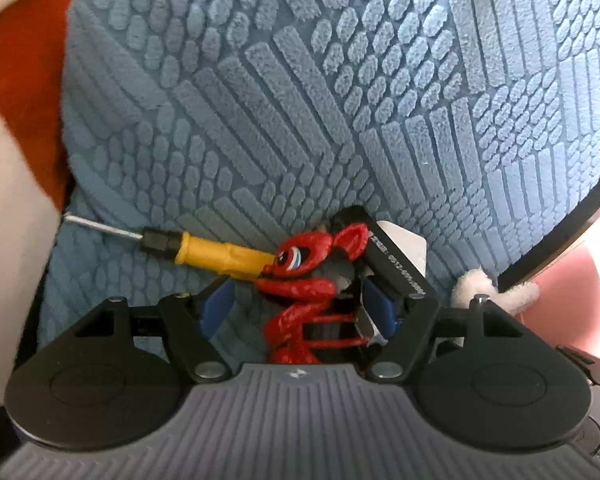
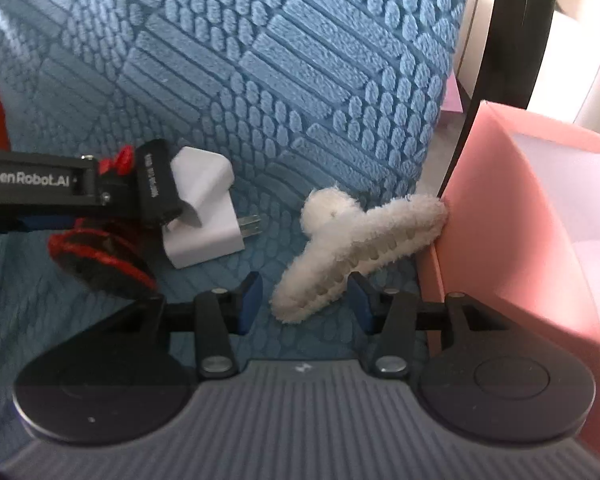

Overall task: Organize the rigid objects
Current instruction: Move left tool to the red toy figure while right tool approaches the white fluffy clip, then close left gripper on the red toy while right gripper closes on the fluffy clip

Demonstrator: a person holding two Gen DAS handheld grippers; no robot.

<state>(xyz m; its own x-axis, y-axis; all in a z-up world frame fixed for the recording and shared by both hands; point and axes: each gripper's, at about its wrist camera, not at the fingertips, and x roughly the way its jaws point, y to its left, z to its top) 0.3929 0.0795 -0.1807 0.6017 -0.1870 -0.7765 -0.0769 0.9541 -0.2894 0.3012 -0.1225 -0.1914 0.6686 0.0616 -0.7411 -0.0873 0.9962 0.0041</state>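
A red toy figure (image 1: 300, 288) lies on the blue textured cushion (image 1: 300, 100), between the open fingers of my left gripper (image 1: 300, 308), not clamped. A yellow-handled screwdriver (image 1: 204, 252) lies to its left. A black block (image 1: 392, 256) and a white plug adapter (image 1: 410, 246) lie to its right; the adapter also shows in the right wrist view (image 2: 200, 216). My right gripper (image 2: 304, 300) is open around one end of a fluffy white hair claw clip (image 2: 352, 236). The left gripper's finger (image 2: 40, 180) reaches in from the left there.
A pink box (image 2: 520, 220) stands at the right, touching the clip's far end. A black curved bar (image 2: 500, 40) rises behind it. An orange surface (image 1: 16, 40) lies left of the cushion.
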